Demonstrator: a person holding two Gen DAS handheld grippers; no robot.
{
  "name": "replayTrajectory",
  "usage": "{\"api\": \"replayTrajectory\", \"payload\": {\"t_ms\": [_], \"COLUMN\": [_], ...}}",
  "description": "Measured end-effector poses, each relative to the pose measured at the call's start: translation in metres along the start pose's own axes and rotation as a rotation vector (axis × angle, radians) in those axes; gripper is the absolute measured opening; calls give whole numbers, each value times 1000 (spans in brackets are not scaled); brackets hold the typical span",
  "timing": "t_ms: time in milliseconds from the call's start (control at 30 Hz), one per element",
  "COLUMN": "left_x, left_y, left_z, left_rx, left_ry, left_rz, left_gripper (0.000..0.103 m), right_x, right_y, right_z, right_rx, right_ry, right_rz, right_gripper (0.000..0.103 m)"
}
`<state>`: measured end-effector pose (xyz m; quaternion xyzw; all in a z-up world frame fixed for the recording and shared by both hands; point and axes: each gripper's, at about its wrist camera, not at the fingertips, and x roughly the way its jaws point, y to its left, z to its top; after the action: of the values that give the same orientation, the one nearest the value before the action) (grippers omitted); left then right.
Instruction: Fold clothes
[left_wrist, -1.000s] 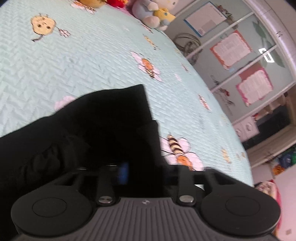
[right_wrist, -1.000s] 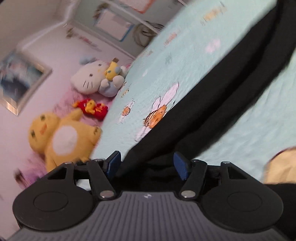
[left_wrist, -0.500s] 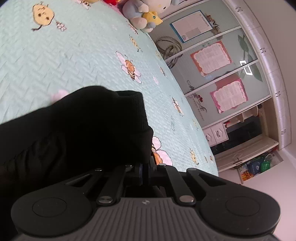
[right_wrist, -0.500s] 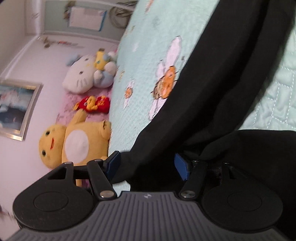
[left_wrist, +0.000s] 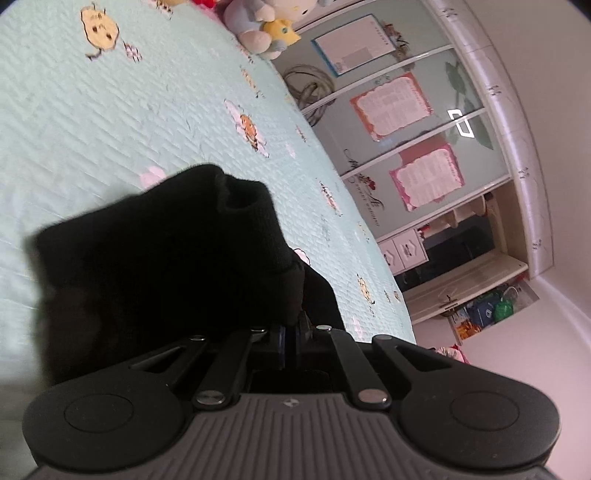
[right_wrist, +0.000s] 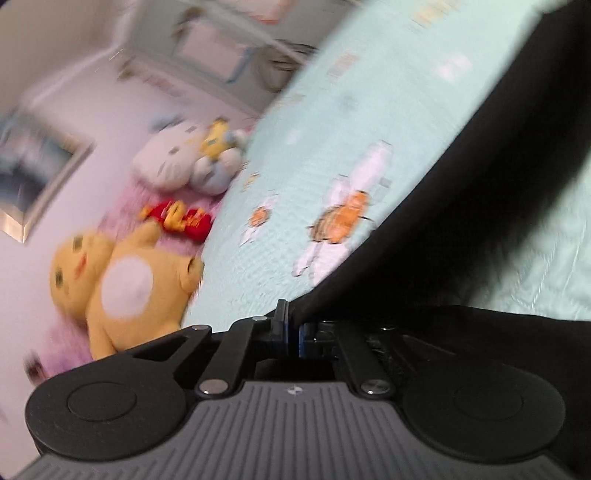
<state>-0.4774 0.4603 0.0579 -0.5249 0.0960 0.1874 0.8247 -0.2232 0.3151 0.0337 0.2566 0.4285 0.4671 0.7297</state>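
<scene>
A black garment (left_wrist: 166, 258) lies on a pale green quilted bed cover (left_wrist: 110, 129) printed with bees. My left gripper (left_wrist: 291, 332) is shut on a bunched, ribbed end of it, and the cloth rises in a heap just ahead of the fingers. In the blurred right wrist view the same black garment (right_wrist: 461, 206) stretches away to the upper right across the bed cover (right_wrist: 351, 110). The jaws of my right gripper (right_wrist: 293, 326) are closing, and their blue pads pinch the garment's near edge.
Plush toys sit at the head of the bed: a yellow one (right_wrist: 122, 273), a red one (right_wrist: 181, 219) and a white cat (right_wrist: 177, 162). Glazed wardrobe doors (left_wrist: 406, 129) with pinned papers stand beyond the bed's far side. A framed picture (right_wrist: 33, 170) hangs on the wall.
The left jaws closed on the black cloth and carried it along the bed. The right jaws, wide around the fabric edge before, have come together on it while the hand moved.
</scene>
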Motion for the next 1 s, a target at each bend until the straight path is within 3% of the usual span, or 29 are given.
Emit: {"api": "replayTrajectory", "payload": {"t_ms": [67, 167, 267, 333, 400, 467, 533, 633, 667, 700, 900, 1000], "left_x": [-14, -27, -25, -26, -31, -34, -38, -36, -34, -30, -35, -29], "left_y": [6, 21, 41, 46, 46, 46, 47, 46, 47, 46, 49, 63], "left_z": [-1, -5, -10, -13, -12, -11, -8, -4, -2, 0, 29, 42], "left_rx": [11, 10, -22, -19, -3, -9, -20, -21, -20, -12, 31, 19], "left_ry": [5, 30, 66, 49, 13, -28, -69, -90, -88, -81, -50, 4], "left_rz": [-2, 30, 56, 71, 67, 56, 51, 71, 72, 74, 23, 57], "left_gripper": [2, 2, 5, 7, 17, 42, 45, 41, 22, 16, 13, 13], "right_x": [-7, -12, -2, 6, 13, 15, 13, 11, 13, 14, 4, -4], "right_y": [17, 26, 18, 7, 5, 7, 9, 10, 11, 12, 24, 39], "right_z": [-13, -37, -54, -63, -68, -72, -73, -74, -73, -73, -62, -61], "right_rx": [-101, -156, -158, -139, -143, -153, -168, -176, -181, -184, -169, -207], "right_ry": [11, 61, 128, 165, 180, 179, 175, 169, 167, 167, 135, 126], "right_rz": [-3, -7, -44, -75, -98, -103, -103, -98, -97, -98, -55, -33], "right_gripper": [3, 3, 3, 3, 3, 3, 3, 3, 3, 3, 2, 2]}}
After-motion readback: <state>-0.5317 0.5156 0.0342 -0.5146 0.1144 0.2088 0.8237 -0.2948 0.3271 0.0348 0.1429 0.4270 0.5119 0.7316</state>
